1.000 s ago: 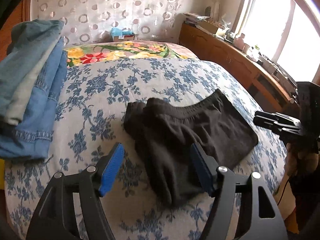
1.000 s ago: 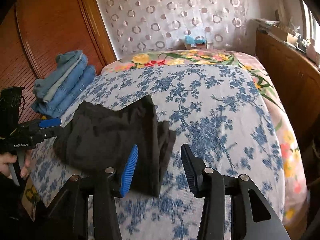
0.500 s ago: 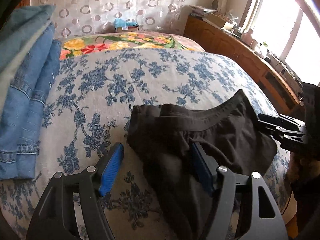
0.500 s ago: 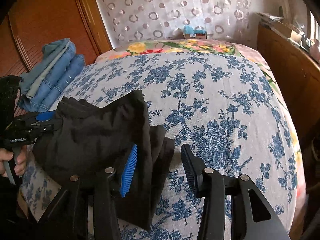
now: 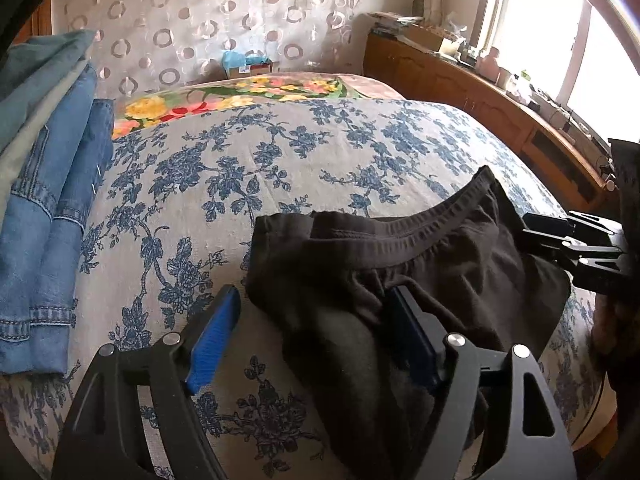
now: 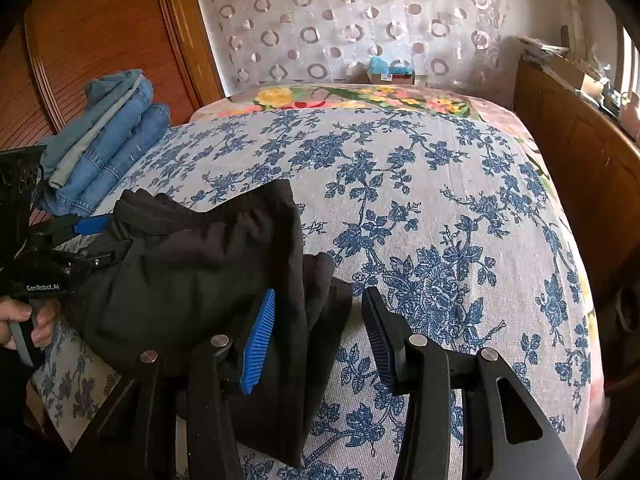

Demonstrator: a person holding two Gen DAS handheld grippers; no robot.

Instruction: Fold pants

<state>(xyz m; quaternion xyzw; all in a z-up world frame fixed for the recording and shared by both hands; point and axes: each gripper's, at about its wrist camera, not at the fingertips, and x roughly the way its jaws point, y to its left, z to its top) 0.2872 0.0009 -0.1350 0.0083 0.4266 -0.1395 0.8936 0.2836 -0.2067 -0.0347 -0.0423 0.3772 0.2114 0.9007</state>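
Straddling black pants (image 5: 432, 264), both tongs closer than before.

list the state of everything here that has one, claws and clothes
left claw: open, straddling one end of the black pants
right claw: open, straddling the other end of the pants
black pants: folded into a small bundle, lying on the bed, not gripped
jeans stack: folded, piled at the bed's edge
floral bedspread: spread flat

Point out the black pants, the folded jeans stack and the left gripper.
black pants (image 6: 192, 280), right wrist view, front panel.
folded jeans stack (image 5: 60, 216), left wrist view, top denim layer.
left gripper (image 5: 312, 332), left wrist view, between fingertips.
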